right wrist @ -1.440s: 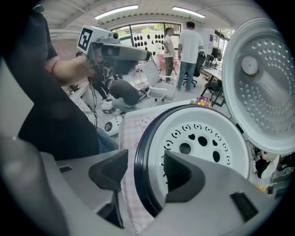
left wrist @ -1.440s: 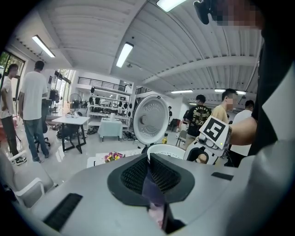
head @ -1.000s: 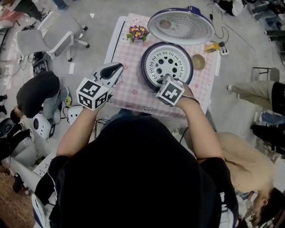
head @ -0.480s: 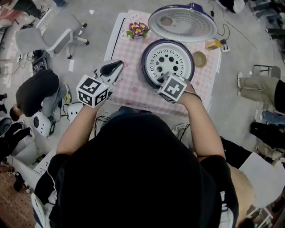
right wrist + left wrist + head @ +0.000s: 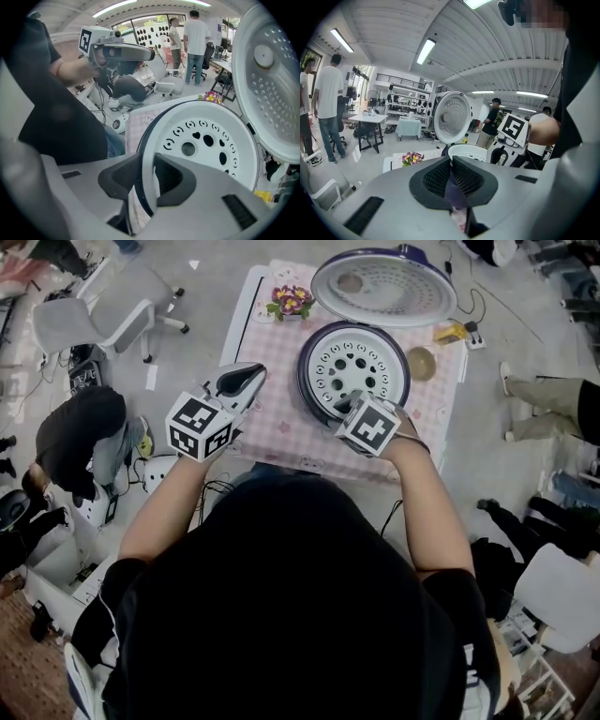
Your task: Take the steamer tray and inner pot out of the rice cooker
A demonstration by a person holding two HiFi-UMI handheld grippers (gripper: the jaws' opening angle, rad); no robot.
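Right gripper (image 5: pixel 152 177), jaws just closing onto rim, round white steamer tray (image 5: pixel 356 367), heart-and-circle holes

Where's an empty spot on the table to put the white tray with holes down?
The pink cloth left of the rice cooker, between the flowers and the near edge, is bare. Right of the rice cooker is crowded: a tan dish and a yellow thing.
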